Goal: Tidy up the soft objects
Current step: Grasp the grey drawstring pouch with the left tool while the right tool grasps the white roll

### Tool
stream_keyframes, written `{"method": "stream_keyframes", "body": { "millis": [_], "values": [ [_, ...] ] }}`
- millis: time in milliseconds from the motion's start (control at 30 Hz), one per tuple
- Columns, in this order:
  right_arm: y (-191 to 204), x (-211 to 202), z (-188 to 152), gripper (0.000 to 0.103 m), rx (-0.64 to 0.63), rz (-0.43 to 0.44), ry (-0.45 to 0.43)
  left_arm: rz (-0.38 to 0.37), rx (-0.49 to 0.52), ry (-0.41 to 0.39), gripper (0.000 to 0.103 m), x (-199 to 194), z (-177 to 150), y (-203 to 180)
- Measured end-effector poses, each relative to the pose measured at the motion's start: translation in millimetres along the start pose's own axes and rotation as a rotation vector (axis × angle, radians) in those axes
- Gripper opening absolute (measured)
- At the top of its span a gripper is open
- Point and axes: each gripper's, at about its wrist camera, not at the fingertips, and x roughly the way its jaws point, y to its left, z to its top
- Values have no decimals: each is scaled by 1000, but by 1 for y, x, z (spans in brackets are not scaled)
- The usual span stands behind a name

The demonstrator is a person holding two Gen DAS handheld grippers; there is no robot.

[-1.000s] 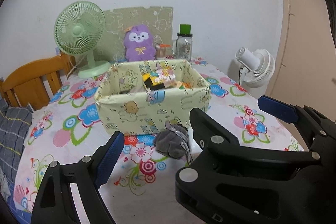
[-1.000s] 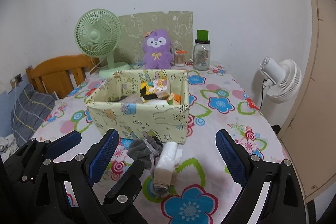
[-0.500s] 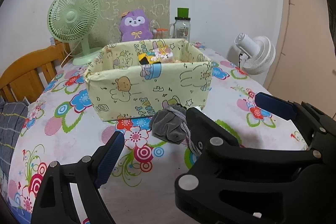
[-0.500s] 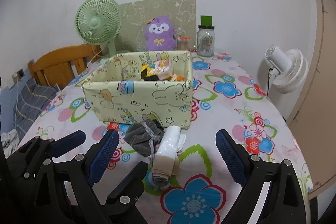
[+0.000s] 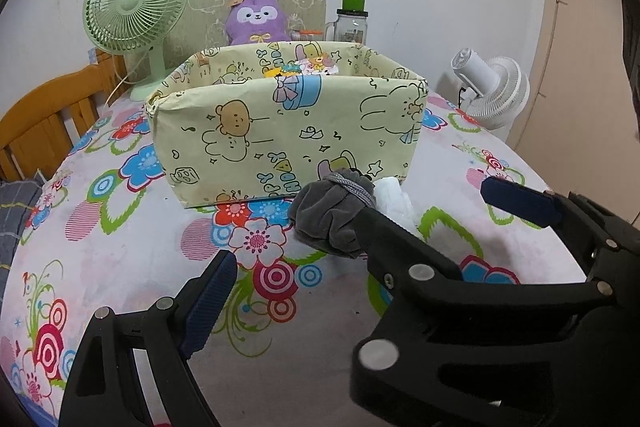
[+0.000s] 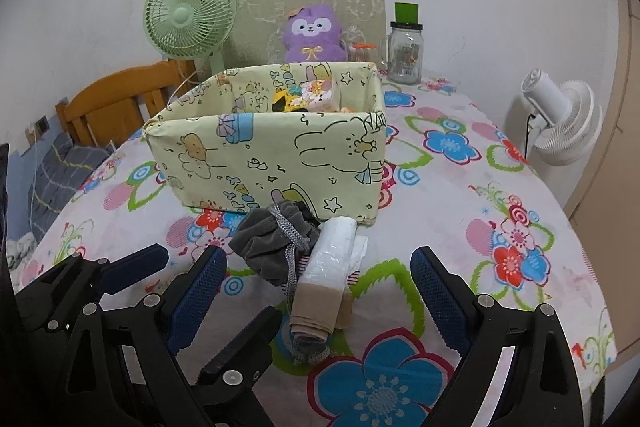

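Observation:
A grey velvet pouch [image 5: 332,215] with a braided cord lies on the flowered tablecloth just in front of the yellow cartoon-print box [image 5: 280,143]. Beside it lies a white plastic-wrapped pack with a beige band [image 6: 328,279]. The box [image 6: 272,163] holds several small soft items. My left gripper [image 5: 360,251] is open and empty, low over the cloth just short of the pouch. My right gripper [image 6: 316,291] is open and empty, with its fingers either side of the white pack and pouch. The left gripper's fingers also show in the right wrist view at lower left.
A green desk fan [image 5: 136,11], a purple plush [image 5: 256,21] and a glass jar with a green lid [image 5: 352,23] stand behind the box. A white fan [image 6: 560,123] stands past the right table edge. A wooden chair [image 5: 44,123] is at left.
Both grippers have dropped lower and moved forward toward the pouch and the white pack. The box now looms larger. Both stay open.

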Motion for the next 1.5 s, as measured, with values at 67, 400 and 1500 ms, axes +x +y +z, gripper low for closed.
{"method": "stream_keyframes", "body": {
  "millis": [67, 400, 1500],
  "values": [
    [-1, 4, -1, 89, 7, 2, 11, 3, 1, 6, 90, 3, 0, 1],
    [-13, 27, -4, 48, 72, -14, 91, 13, -6, 41, 90, 19, 1, 6],
    [-24, 35, -2, 28, 76, -28, 128, 45, 32, 74, 89, 40, 10, -5]
  ]
}}
